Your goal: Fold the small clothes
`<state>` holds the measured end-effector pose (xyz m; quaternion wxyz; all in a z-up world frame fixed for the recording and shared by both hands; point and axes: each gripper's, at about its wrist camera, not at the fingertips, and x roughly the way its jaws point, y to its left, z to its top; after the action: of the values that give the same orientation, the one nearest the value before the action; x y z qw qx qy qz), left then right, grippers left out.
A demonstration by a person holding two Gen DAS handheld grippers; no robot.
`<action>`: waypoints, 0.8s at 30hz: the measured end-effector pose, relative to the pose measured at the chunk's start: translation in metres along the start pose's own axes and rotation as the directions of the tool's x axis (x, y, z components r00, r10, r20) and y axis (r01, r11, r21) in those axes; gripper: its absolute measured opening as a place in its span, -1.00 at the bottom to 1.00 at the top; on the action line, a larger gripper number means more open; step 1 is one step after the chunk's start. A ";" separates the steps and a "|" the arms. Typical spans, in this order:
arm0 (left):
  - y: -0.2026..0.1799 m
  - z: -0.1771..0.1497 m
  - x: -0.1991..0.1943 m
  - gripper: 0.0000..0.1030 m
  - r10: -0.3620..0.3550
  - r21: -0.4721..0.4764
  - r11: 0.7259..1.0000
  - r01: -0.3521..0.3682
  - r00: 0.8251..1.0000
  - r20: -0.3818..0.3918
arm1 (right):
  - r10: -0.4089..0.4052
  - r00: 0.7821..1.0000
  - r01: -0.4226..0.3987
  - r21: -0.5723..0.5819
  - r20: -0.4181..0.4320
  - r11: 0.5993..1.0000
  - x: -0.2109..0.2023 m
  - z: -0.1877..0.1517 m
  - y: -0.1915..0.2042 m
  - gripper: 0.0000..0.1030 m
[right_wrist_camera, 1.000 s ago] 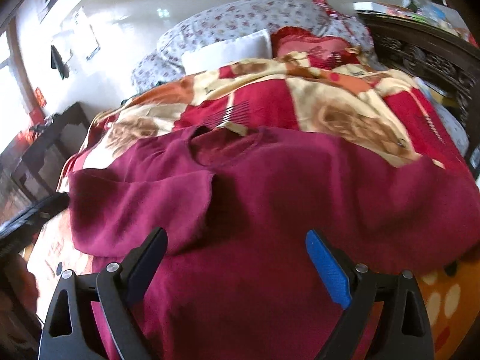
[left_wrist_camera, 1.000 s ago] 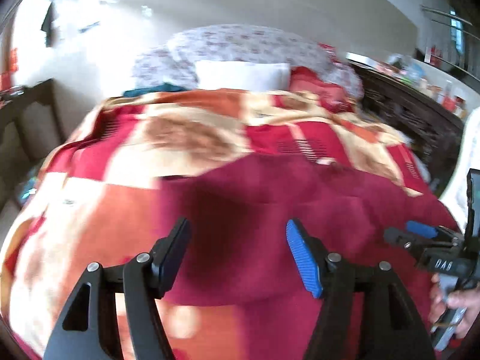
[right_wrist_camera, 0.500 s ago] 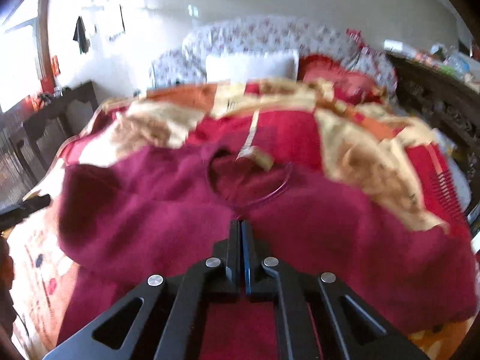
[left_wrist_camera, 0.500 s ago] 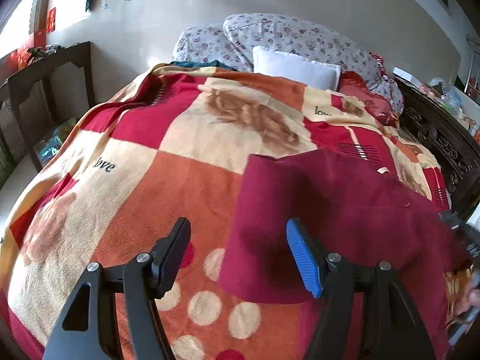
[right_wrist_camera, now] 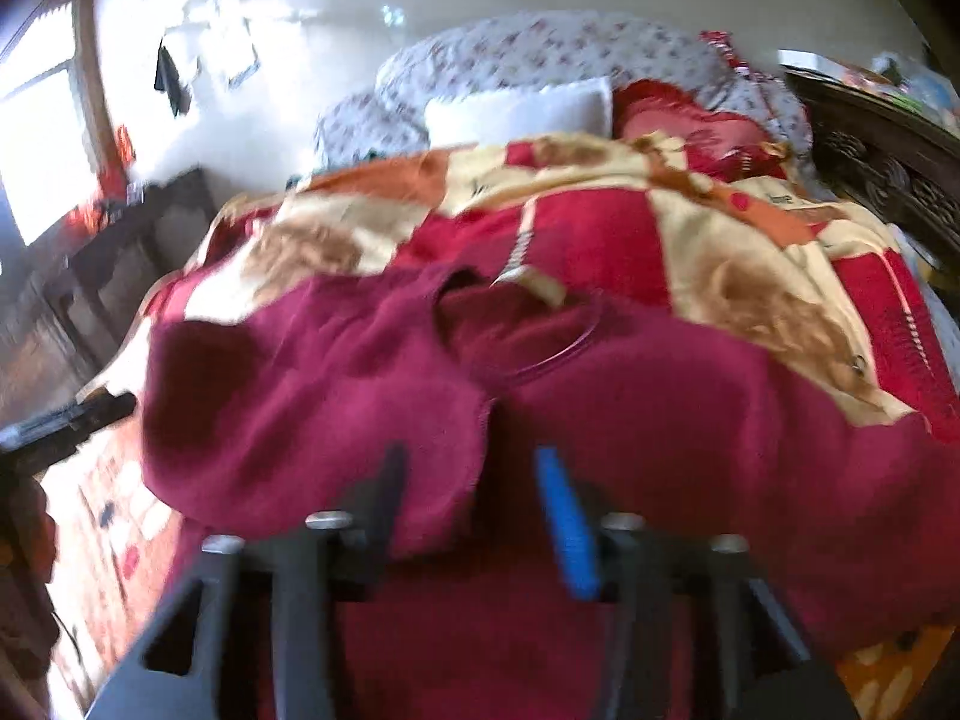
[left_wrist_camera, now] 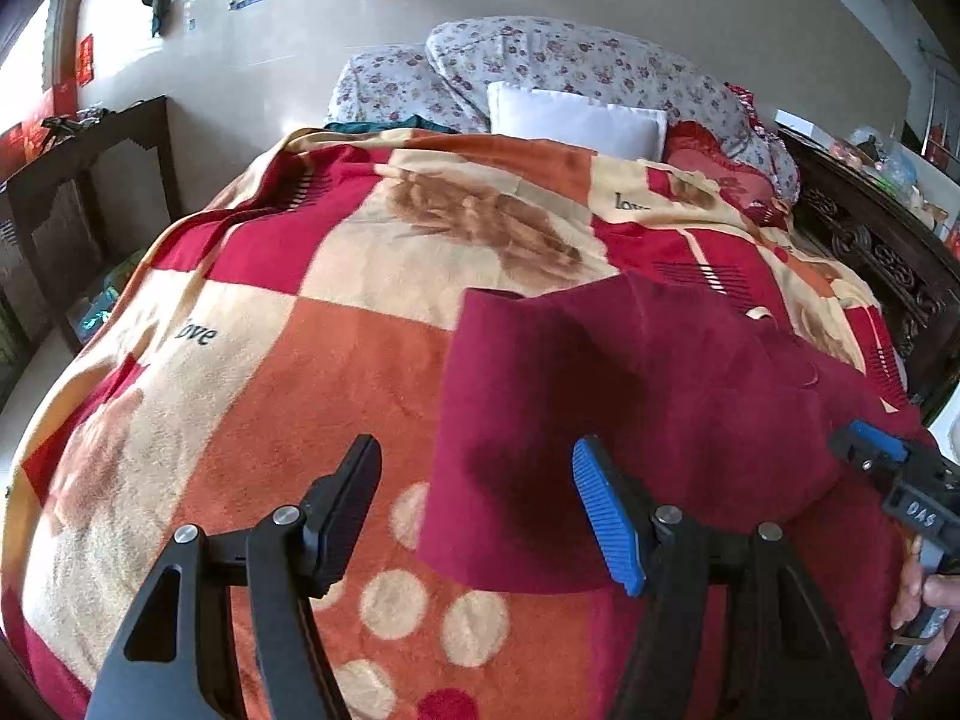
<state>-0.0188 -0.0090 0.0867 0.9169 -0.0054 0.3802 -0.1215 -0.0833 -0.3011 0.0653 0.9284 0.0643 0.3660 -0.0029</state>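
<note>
Sweater: a dark red sweater (left_wrist_camera: 648,396) lies spread on the blanket (left_wrist_camera: 312,360) of the bed, toward its right side.
Direction: its neck opening (right_wrist_camera: 516,330) points up the bed toward the white pillow (left_wrist_camera: 576,120); its long axis runs across the bed, with one sleeve (right_wrist_camera: 312,396) folded in over the body.
Left hand-held gripper (left_wrist_camera: 474,510): spread wide, holding nothing; the sweater's left edge lies between its fingers, below them.
Right hand-held gripper (right_wrist_camera: 474,516): parted by a moderate gap, blurred; the folded sleeve's cuff sits just ahead of its fingers, and I cannot tell whether they touch the cloth.
Surroundings: flowered pillows (left_wrist_camera: 540,60) at the head, a dark carved bed frame (left_wrist_camera: 870,252) on the right.
</note>
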 end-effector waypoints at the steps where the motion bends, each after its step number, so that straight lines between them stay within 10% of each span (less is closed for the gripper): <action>1: 0.004 0.000 0.000 0.28 0.003 -0.009 1.000 -0.003 1.000 0.000 | -0.016 1.000 0.016 -0.009 -0.012 1.000 0.006 -0.001 0.002 0.11; 3: 0.012 0.000 0.002 0.29 0.009 -0.035 0.999 -0.009 1.000 -0.004 | -0.048 0.998 0.048 -0.014 -0.040 0.999 0.015 -0.004 0.004 -0.05; 4: 0.015 0.000 0.003 0.29 0.011 -0.047 0.999 -0.011 1.000 -0.007 | -0.045 0.998 0.044 -0.018 -0.044 0.999 0.019 -0.005 0.004 -0.66; 5: 0.017 0.000 0.004 0.29 0.009 -0.060 0.998 -0.009 1.000 -0.012 | -0.053 0.998 0.052 -0.028 -0.045 0.998 0.021 -0.005 0.006 -0.86; 13: 0.015 0.003 0.001 0.31 0.002 -0.060 0.998 -0.002 1.000 0.002 | -0.147 0.976 0.146 0.018 0.162 0.989 -0.064 0.010 -0.033 -0.90; 24: -0.026 -0.002 0.035 0.36 -0.024 -0.025 0.999 0.022 0.998 -0.056 | -0.257 0.964 0.247 0.126 0.068 0.961 -0.053 -0.003 -0.090 -0.89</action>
<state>-0.0021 -0.0422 0.0634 0.9043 -0.0173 0.4070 -0.1276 -0.1289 -0.3926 0.0886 0.9295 0.0711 0.3313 -0.1453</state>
